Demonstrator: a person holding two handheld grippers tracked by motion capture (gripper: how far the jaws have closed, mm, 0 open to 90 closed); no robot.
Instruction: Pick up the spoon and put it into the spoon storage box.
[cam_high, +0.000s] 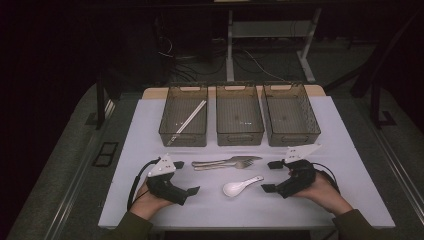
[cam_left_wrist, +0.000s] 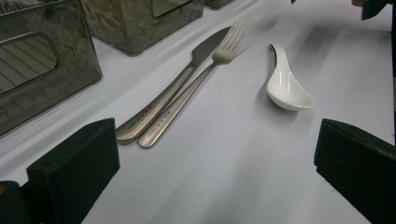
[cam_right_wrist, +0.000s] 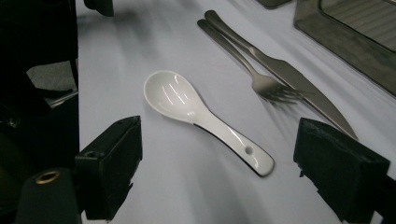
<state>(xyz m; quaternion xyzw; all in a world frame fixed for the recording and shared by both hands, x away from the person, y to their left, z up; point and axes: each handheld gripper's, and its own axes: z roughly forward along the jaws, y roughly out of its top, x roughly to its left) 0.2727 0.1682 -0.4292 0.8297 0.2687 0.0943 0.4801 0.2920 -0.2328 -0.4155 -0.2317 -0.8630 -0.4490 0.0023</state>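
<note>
A white ceramic spoon (cam_high: 241, 185) lies on the white table mat (cam_high: 125, 200), its bowl toward the person. A steel knife (cam_high: 235, 159) and fork (cam_high: 225, 165) lie side by side just beyond it. My left gripper (cam_high: 186, 177) rests on the mat to their left, open and holding nothing, with the cutlery handles (cam_left_wrist: 140, 126) ahead of its jaws. My right gripper (cam_high: 270, 176) sits to the right of the spoon, open. The spoon's handle end (cam_right_wrist: 254, 158) lies in the gap ahead of the right gripper's jaws, and neither pad touches it.
Three dark see-through bins stand in a row at the back of the mat. The left bin (cam_high: 167, 117) holds a pair of pale chopsticks (cam_high: 187, 121), while the middle bin (cam_high: 222, 120) and the right bin (cam_high: 312, 122) look bare. The table edge runs close to the person's forearms.
</note>
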